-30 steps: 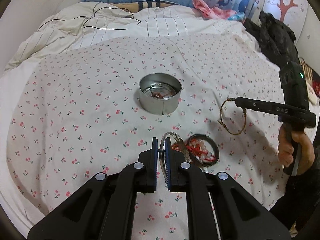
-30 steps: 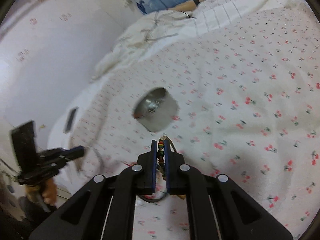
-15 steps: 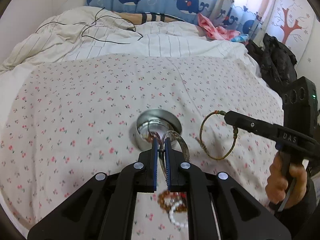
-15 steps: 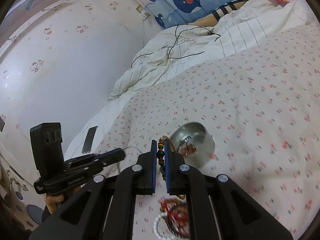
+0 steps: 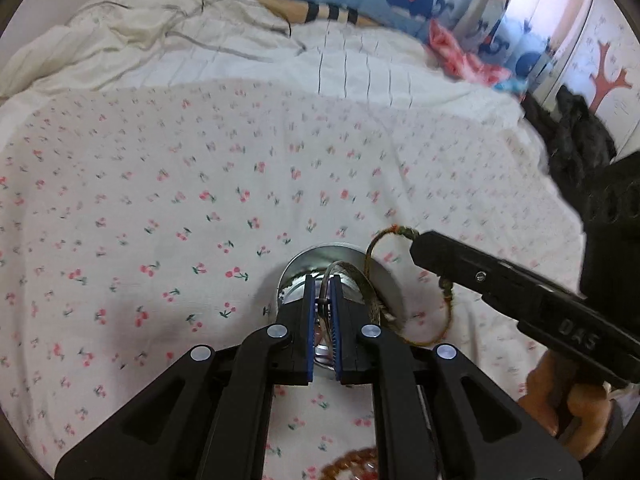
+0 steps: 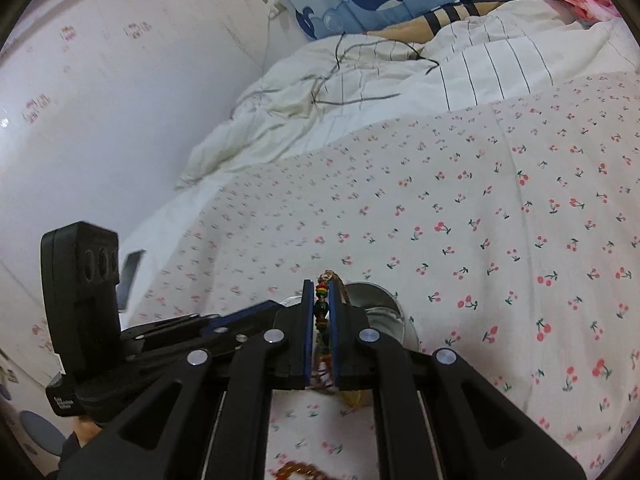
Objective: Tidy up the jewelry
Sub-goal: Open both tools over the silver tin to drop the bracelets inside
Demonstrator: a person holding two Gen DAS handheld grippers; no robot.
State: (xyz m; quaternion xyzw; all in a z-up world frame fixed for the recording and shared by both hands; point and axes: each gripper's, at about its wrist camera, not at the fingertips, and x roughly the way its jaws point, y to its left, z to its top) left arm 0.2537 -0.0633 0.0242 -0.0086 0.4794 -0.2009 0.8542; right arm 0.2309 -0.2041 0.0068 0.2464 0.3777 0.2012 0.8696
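My left gripper (image 5: pixel 322 298) is shut on a silver bangle (image 5: pixel 362 284) and holds it right over the round metal tin (image 5: pixel 386 280) on the cherry-print sheet. My right gripper (image 6: pixel 321 302) is shut on a brown cord bracelet (image 6: pixel 320 312) with coloured beads, also above the tin (image 6: pixel 376 300). In the left wrist view the right gripper (image 5: pixel 416 240) comes in from the right with the cord bracelet (image 5: pixel 446 312) hanging beside the tin. In the right wrist view the left gripper (image 6: pixel 276 308) reaches the tin from the left.
More bead bracelets (image 5: pixel 352 466) lie on the sheet near the bottom edge and also show in the right wrist view (image 6: pixel 300 470). A crumpled white duvet (image 5: pixel 180 40) with a black cable lies at the back. Dark clothes (image 5: pixel 576 136) are piled at the right.
Both grippers have lifted their bracelets off the sheet and moved forward to the tin. The bead pile has dropped behind to the bottom edge.
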